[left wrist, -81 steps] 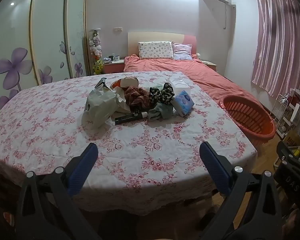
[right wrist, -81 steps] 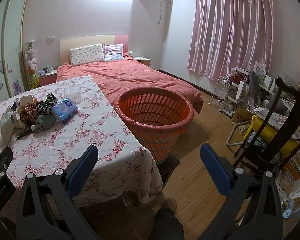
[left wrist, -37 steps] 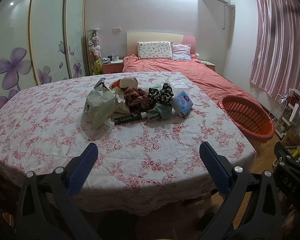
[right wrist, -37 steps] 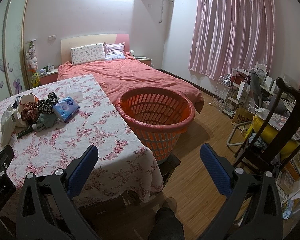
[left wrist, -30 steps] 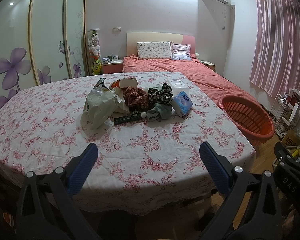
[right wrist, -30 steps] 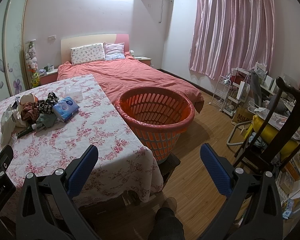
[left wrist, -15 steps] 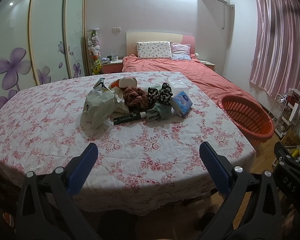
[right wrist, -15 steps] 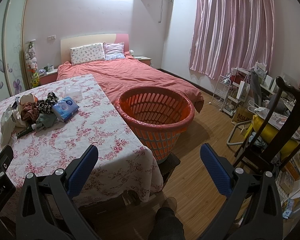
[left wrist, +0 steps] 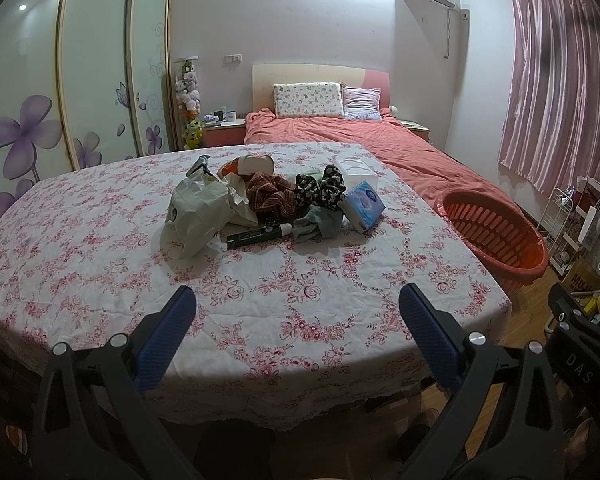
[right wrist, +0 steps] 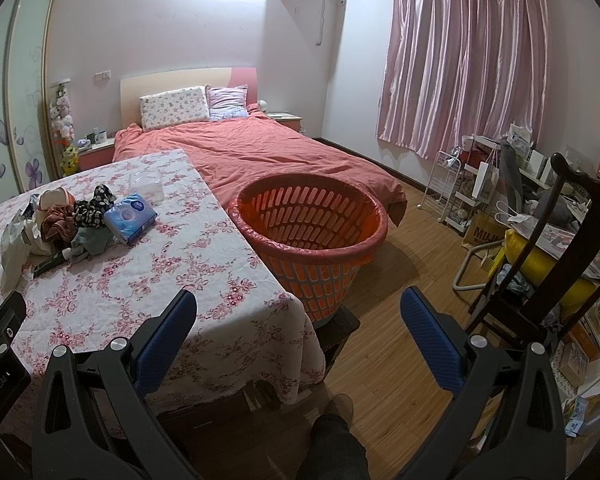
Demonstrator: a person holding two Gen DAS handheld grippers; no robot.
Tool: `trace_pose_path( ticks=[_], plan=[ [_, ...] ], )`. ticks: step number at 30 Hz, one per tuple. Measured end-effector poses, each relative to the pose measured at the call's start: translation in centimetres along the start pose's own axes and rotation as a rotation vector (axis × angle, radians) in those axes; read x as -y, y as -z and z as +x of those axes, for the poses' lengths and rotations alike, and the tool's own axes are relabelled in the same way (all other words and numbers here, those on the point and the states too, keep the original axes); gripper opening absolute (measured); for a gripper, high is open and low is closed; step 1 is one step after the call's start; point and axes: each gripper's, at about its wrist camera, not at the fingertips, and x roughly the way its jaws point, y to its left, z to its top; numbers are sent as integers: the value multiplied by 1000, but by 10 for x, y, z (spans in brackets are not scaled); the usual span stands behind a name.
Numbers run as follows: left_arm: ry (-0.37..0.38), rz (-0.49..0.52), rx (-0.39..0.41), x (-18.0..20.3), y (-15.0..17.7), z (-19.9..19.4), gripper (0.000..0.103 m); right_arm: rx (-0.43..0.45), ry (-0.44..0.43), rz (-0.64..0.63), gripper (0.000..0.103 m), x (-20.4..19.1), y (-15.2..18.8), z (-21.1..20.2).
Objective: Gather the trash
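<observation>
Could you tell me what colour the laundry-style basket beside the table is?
The basket is orange-red, seen best in the right wrist view.

Dim, pinkish room lit by ceiling glare at top; fisheye bends edges, corners vignette black, focus sharp.

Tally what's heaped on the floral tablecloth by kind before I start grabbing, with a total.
Bags: 1, pale green plastic bag
Tissue items: 2, blue tissue pack and clear tissue box
Tubes: 1, dark tube with white cap
Cloth pieces: 3, brown-red knit, black-and-white patterned, grey-green
Orange-and-white package: 1
Total: 8; anything buried underneath cannot be seen.
</observation>
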Motion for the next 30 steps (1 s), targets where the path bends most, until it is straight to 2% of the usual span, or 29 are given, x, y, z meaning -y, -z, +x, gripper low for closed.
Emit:
trace_pose_path(
  ticks=[7, 11, 22, 30],
  plan=[
    [-1, 0, -3, -1, 0, -1, 99, 3, -8, 1, 101, 0, 0, 2],
    [-9, -19, -9, -11, -3, 7, 99, 2, -56, 7, 101, 1, -2, 8],
    [-69, -149, -56, -81, -18, 52, 99, 1, -207, -28, 101, -51, -25, 37],
    [-104, -193, -58, -118, -38, 83, 99, -51, -338, -4, 96, -93, -53, 80]
  ],
)
